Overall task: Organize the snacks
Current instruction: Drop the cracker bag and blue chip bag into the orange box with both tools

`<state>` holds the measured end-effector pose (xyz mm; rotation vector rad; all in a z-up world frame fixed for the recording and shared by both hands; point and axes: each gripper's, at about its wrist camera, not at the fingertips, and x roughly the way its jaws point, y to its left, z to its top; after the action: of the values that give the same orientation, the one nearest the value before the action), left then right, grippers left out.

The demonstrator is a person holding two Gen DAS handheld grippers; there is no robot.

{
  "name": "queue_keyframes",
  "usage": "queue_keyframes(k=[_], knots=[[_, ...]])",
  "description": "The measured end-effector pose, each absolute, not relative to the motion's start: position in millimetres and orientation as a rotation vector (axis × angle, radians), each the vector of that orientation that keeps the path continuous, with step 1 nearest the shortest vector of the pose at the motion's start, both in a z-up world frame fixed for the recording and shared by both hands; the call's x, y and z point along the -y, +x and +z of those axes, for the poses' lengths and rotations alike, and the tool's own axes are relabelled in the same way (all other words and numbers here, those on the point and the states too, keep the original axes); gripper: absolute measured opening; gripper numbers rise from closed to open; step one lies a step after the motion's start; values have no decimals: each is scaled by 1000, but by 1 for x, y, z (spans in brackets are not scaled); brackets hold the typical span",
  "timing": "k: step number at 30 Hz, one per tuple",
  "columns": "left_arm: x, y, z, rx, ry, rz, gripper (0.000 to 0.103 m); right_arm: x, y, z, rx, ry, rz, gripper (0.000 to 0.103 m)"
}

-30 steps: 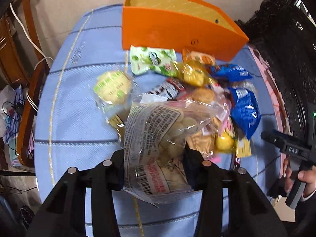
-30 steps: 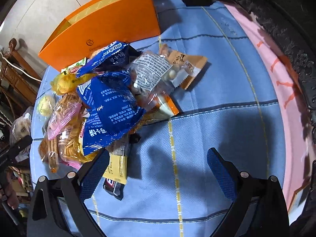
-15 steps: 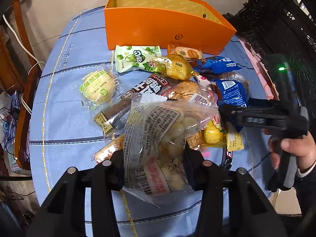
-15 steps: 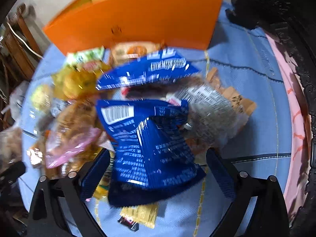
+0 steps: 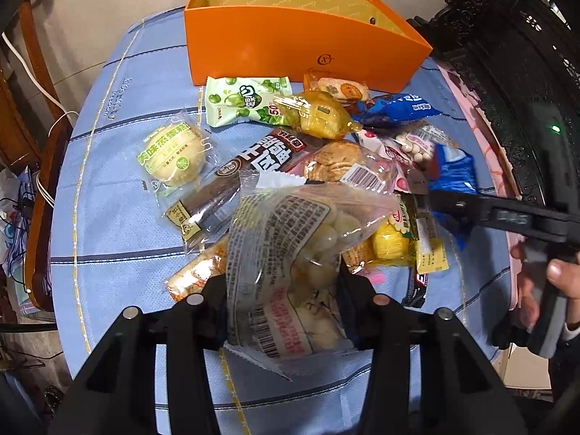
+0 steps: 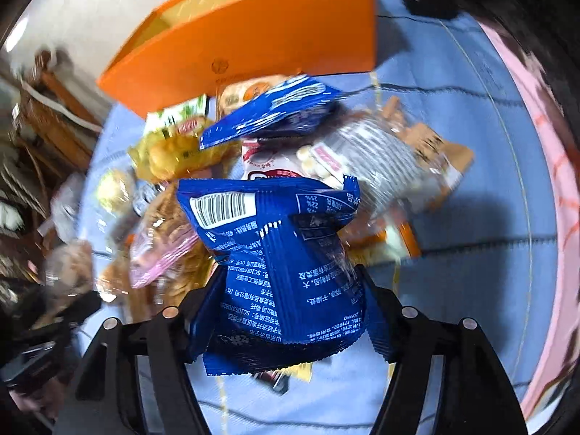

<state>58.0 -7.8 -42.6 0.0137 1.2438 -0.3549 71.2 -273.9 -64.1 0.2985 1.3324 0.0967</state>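
Observation:
My left gripper (image 5: 281, 290) is shut on a clear bag of pale round snacks (image 5: 290, 253) and holds it above the table's near side. My right gripper (image 6: 290, 290) is shut on a blue snack packet (image 6: 286, 253), lifted a little over the pile; it also shows in the left wrist view (image 5: 453, 181). A heap of snack packets (image 5: 326, 152) lies on the blue cloth. The open orange box (image 5: 290, 36) stands behind the heap, also in the right wrist view (image 6: 253, 40).
A green pea packet (image 5: 246, 99), a yellow cake packet (image 5: 170, 156) and a dark bar (image 5: 232, 174) lie left of the heap. A second blue packet (image 6: 275, 108) lies near the box. Dark carved furniture (image 5: 507, 72) stands at the right; wooden chair (image 5: 32, 108) at left.
My right gripper moved in over the pile and closed on the blue packet. My left gripper still holds the clear bag and has drawn back slightly, showing more of the box.

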Motion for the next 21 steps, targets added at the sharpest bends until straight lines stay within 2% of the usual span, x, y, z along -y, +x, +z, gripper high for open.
queue_keyframes(k=[4, 8, 16, 21], knots=[[9, 63, -39, -1236, 17, -361, 46, 289, 59, -71, -1392, 373, 102, 69], [11, 81, -18, -1194, 8, -391, 46, 298, 62, -28, -1279, 428, 159, 69], [37, 190, 50, -1037, -77, -414, 46, 305, 164, 49, -1043, 411, 181, 69], [69, 277, 57, -1047, -75, -362, 47, 301, 239, 48, -1006, 420, 131, 69]])
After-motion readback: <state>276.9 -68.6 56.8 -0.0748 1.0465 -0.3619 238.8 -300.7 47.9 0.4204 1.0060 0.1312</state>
